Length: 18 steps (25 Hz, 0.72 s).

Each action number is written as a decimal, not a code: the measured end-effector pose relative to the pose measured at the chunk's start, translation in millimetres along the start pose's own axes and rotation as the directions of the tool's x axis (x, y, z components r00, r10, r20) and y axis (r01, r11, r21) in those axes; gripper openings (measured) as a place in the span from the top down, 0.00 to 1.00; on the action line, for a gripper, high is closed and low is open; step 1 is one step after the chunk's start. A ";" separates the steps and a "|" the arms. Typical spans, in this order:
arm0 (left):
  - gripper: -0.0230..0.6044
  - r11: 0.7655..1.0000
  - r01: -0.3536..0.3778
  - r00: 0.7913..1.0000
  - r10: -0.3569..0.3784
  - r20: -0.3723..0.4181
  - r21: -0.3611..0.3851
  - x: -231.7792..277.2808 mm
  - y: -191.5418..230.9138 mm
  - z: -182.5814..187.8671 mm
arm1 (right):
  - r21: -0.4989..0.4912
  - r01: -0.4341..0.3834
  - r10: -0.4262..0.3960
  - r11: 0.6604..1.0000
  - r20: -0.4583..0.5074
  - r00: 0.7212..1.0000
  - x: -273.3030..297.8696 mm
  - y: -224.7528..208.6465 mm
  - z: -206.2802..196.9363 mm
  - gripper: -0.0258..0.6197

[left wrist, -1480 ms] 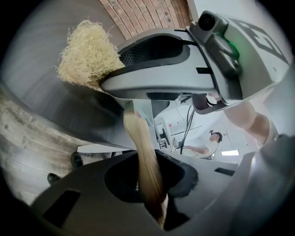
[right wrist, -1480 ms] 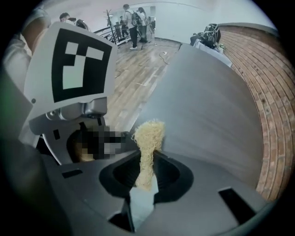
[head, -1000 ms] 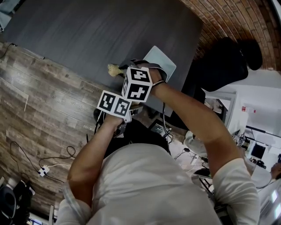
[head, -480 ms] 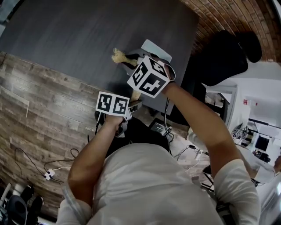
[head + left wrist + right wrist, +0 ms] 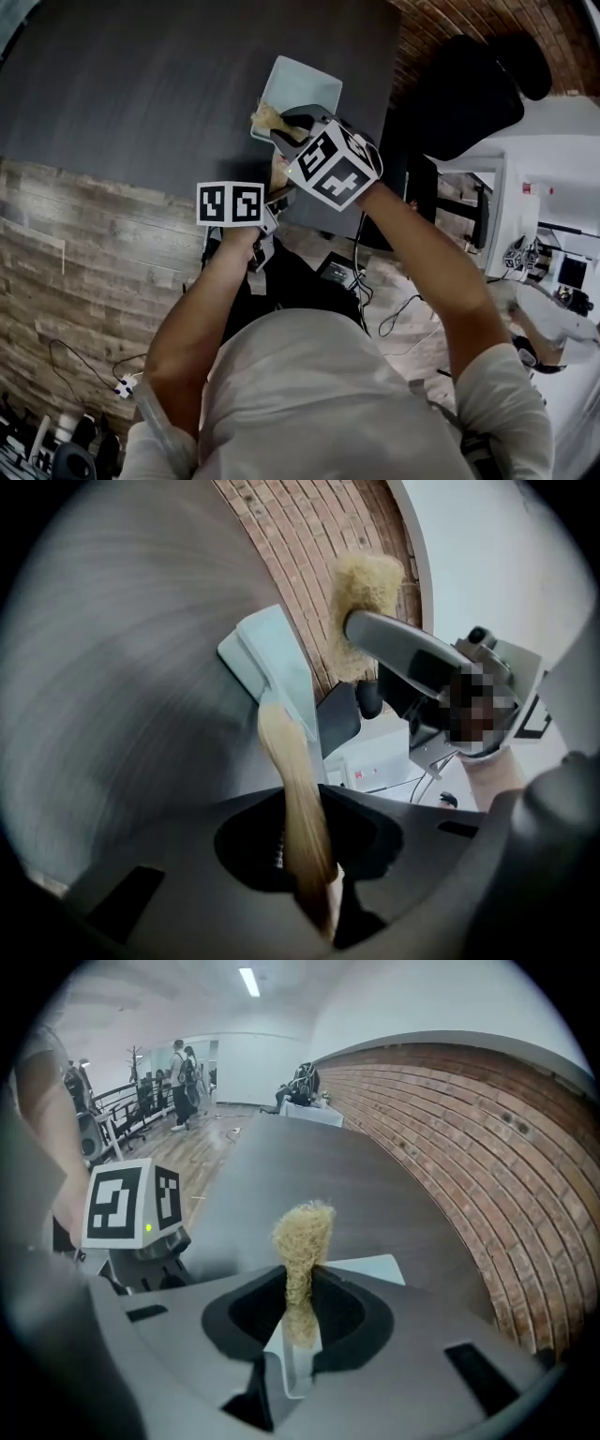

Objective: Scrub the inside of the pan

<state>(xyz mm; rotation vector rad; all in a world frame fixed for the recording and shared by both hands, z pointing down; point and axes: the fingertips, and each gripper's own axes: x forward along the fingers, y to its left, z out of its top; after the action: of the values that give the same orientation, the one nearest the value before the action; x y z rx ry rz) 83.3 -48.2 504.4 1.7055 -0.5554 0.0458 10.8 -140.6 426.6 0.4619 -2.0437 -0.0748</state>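
My left gripper [image 5: 314,883] was clamped tight on the wooden handle [image 5: 291,771] of the pan [image 5: 272,653], held out over the dark table [image 5: 141,75]. My right gripper [image 5: 298,1335] pinched the scrubber [image 5: 302,1237], hovering just off the pan, so the scrubbing looked unfinished imo.

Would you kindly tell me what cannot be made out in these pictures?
- Head view: the inside of the pan is too small, and its near corner is covered by the scrubber; dirt is unreadable.
- Head view: the fingers of the left gripper are hidden under its marker cube.
- Right gripper view: the pan is mostly behind the body of the right gripper.
- Left gripper view: the wooden handle is motion-blurred.
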 end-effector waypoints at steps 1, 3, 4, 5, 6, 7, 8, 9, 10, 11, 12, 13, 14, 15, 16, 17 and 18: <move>0.85 1.000 -0.003 1.000 0.003 0.008 -0.003 2.8 0.4 4.9 | 0.012 0.008 -0.008 1.000 0.001 1.000 -2.9 -2.7 -3.5 0.83; 0.85 1.000 -0.013 1.000 0.013 0.022 -0.002 8.5 1.3 16.3 | 0.036 0.023 -0.023 0.999 0.001 1.000 -8.7 -8.4 -10.8 0.83; 0.85 1.000 -0.017 0.999 0.017 0.029 -0.001 10.9 1.4 22.2 | 0.049 0.029 -0.029 0.998 0.002 1.000 -11.5 -11.0 -14.6 0.83; 0.85 1.000 -0.018 0.999 0.018 0.037 0.001 12.6 1.2 28.0 | 0.062 0.035 -0.035 0.997 0.003 0.999 -14.2 -13.3 -18.4 0.83; 0.83 1.000 -0.017 0.999 0.016 0.044 0.008 13.7 0.4 33.2 | 0.076 0.041 -0.041 0.996 0.005 0.999 -17.1 -15.5 -22.2 0.83; 0.74 1.000 -0.016 0.999 0.015 0.049 0.021 14.3 -0.9 37.5 | 0.089 0.045 -0.046 0.995 0.007 0.999 -19.7 -17.8 -26.1 0.83; 0.65 0.999 -0.016 0.999 0.014 0.050 0.042 14.5 -2.5 40.8 | 0.102 0.050 -0.051 0.994 0.010 0.999 -22.1 -20.5 -30.1 0.83; 0.61 0.998 -0.019 0.999 0.016 0.049 0.065 14.2 -3.7 43.1 | 0.117 0.053 -0.055 0.992 0.012 0.998 -23.8 -23.5 -34.0 0.83; 0.58 0.996 -0.023 0.999 0.019 0.049 0.087 13.5 -4.2 44.6 | 0.135 0.056 -0.058 0.989 0.015 0.998 -24.9 -26.8 -38.1 0.83; 0.57 0.994 -0.027 0.998 0.022 0.051 0.105 12.0 -3.9 45.5 | 0.155 0.057 -0.061 0.986 0.017 0.998 -25.3 -30.0 -41.9 0.83; 0.56 0.992 -0.030 0.998 0.024 0.057 0.119 9.8 -3.1 46.2 | 0.176 0.059 -0.063 0.983 0.020 0.998 -25.3 -32.9 -45.4 0.83; 0.56 0.991 -0.033 0.997 0.024 0.067 0.128 6.8 -2.2 46.7 | 0.196 0.059 -0.065 0.979 0.024 0.998 -25.6 -35.3 -48.7 0.83; 0.55 0.990 -0.035 0.997 0.024 0.080 0.134 3.0 -1.4 46.6 | 0.215 0.061 -0.068 0.975 0.028 0.997 -26.5 -36.8 -51.7 0.83; 0.54 0.990 -0.036 0.995 0.023 0.093 0.139 -1.6 -0.8 45.9 | 0.230 0.063 -0.072 0.971 0.032 0.997 -28.4 -37.4 -54.3 0.83; 0.53 0.989 -0.038 0.994 0.023 0.107 0.144 -7.1 -0.6 45.0 | 0.243 0.066 -0.077 0.968 0.038 0.996 -31.0 -37.2 -56.7 0.83; 0.53 0.988 -0.041 0.993 0.023 0.119 0.150 -13.0 -0.7 44.0 | 0.254 0.070 -0.083 0.965 0.043 0.996 -34.1 -36.5 -58.9 0.83; 0.53 0.986 -0.044 0.991 0.024 0.129 0.158 -19.3 -1.2 42.9 | 0.266 0.075 -0.091 0.961 0.048 0.995 -37.5 -35.8 -61.4 0.83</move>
<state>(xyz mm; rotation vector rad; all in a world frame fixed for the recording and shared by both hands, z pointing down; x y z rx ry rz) 55.1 -81.8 487.5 1.8648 -0.6912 0.0071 89.8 -151.9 417.4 0.7188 -2.1025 0.1368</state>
